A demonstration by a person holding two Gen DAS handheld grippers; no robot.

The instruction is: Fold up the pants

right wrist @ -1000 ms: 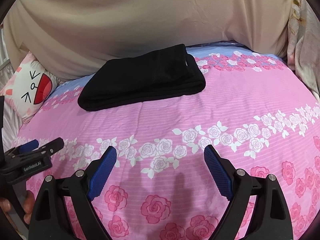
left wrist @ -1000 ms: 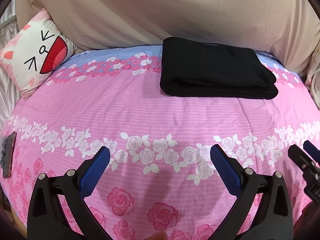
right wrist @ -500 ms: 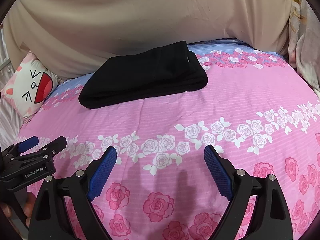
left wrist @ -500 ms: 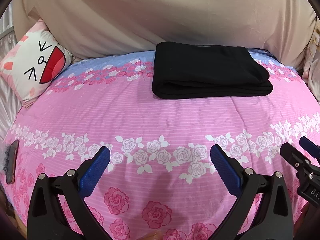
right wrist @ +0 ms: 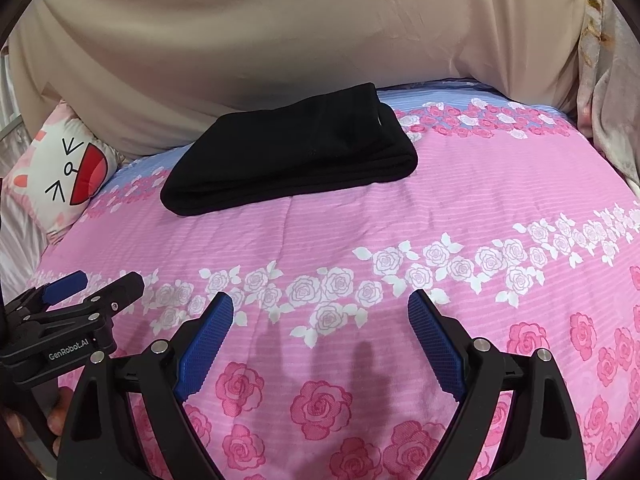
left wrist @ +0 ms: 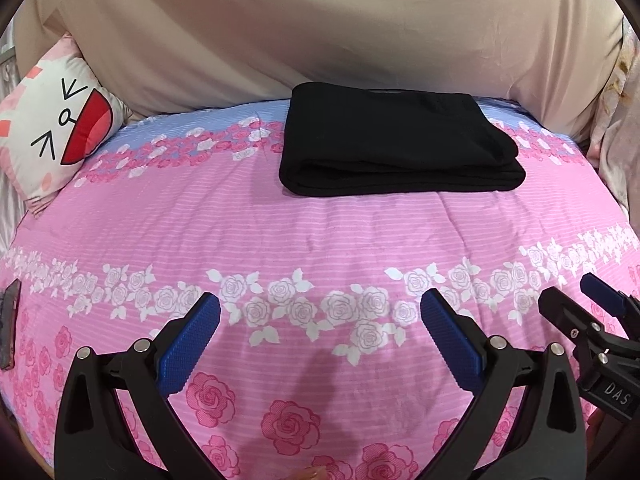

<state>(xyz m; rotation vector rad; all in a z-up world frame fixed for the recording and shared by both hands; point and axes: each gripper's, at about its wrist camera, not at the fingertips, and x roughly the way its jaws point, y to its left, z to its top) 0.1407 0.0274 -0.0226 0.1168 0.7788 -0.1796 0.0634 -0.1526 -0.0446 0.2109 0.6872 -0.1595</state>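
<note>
The black pants [left wrist: 396, 140] lie folded into a compact rectangle at the far side of the pink rose-print bed cover [left wrist: 320, 240]. They also show in the right wrist view [right wrist: 292, 150]. My left gripper [left wrist: 320, 320] is open and empty, low over the near part of the bed, well short of the pants. My right gripper [right wrist: 320, 316] is open and empty too, beside it on the right. Each gripper shows at the edge of the other's view: the right gripper's fingers [left wrist: 568, 312] and the left gripper's fingers [right wrist: 100, 292].
A cat-face pillow [left wrist: 56, 120] leans at the far left. A beige sheet [left wrist: 320, 24] covers the wall behind the bed. A pale curtain [right wrist: 612, 112] hangs at the right. A dark phone-like object [left wrist: 8, 328] lies at the bed's left edge.
Both grippers have drawn back slightly toward the near edge and stayed open. The folded pants have not moved on the bed.
</note>
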